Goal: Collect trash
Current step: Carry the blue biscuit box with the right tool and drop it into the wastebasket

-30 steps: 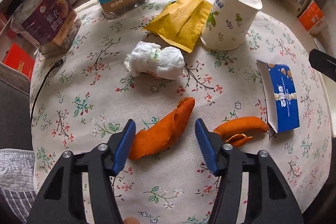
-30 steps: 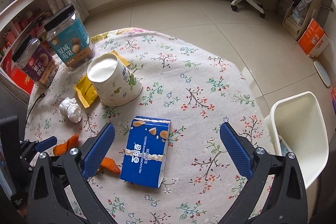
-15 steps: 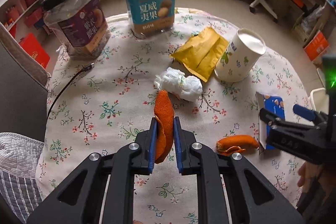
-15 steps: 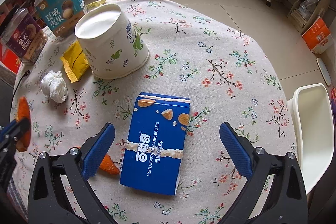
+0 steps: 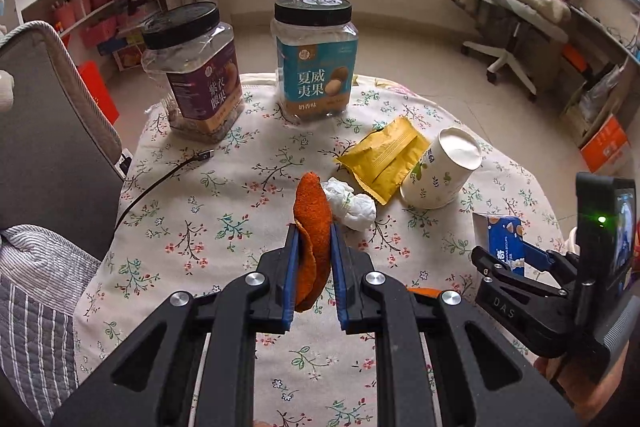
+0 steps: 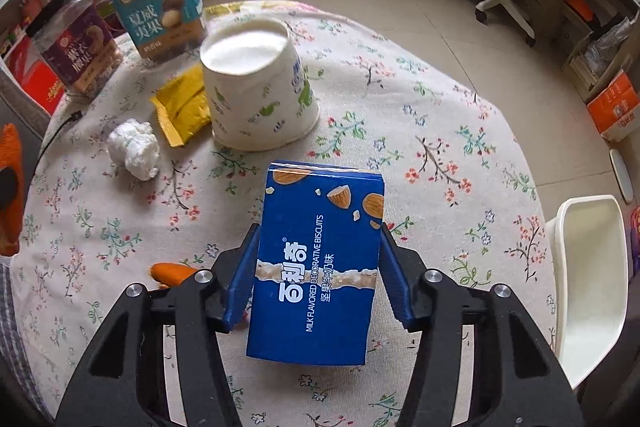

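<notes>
Left wrist: 2 lidded jars (image 5: 256,67), upturned cup (image 5: 440,171)

The blue biscuit box (image 6: 320,267) is showing the most print: large white characters "百利奇" running along its face, beside them the English line "MILK FLAVORED DECORATIVE BISCUITS" and a smaller row of Chinese, which seems to be reading "坚果牛奶味". The teal-labelled jar (image 5: 314,67) is carrying "夏威夷果" in big white characters, with a smaller line beneath that is too fine to make out. The purple-labelled jar (image 5: 196,79) is displaying "紫衣腰果" in pale characters. On the black body of the right gripper (image 5: 520,267), raised letters are spelling "DAS". The orange carton (image 6: 612,105) on the floor is bearing print that is staying unreadable.
</notes>
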The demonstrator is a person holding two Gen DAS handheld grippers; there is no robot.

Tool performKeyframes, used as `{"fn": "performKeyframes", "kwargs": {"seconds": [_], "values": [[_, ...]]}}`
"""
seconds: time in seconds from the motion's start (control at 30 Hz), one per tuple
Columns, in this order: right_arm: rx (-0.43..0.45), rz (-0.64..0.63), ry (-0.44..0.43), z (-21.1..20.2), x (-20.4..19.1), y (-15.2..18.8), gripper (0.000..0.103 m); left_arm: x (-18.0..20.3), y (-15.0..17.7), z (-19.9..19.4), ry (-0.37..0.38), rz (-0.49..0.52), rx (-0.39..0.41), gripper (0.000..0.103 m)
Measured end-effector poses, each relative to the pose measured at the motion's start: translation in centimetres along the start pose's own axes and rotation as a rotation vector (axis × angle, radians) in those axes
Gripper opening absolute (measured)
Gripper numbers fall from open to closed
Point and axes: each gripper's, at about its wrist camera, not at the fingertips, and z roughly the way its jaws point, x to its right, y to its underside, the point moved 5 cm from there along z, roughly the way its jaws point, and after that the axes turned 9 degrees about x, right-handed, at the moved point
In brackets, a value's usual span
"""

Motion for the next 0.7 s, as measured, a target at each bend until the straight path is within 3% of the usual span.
{"fn": "performKeyframes", "kwargs": {"seconds": [0.33, 0.7], "values": [[0.271, -0.005, -0.055, -7.8, 1.7, -3.6, 0.053, 1.5, -1.8, -2.7, 0.009, -0.032, 0.108, 0.016], [0.406, 0.069, -0.046, -12.1, 6.1, -4.8, 0.053, 4.6, -3.0, -5.1, 0.021, -0.025, 0.202, 0.016]]}}
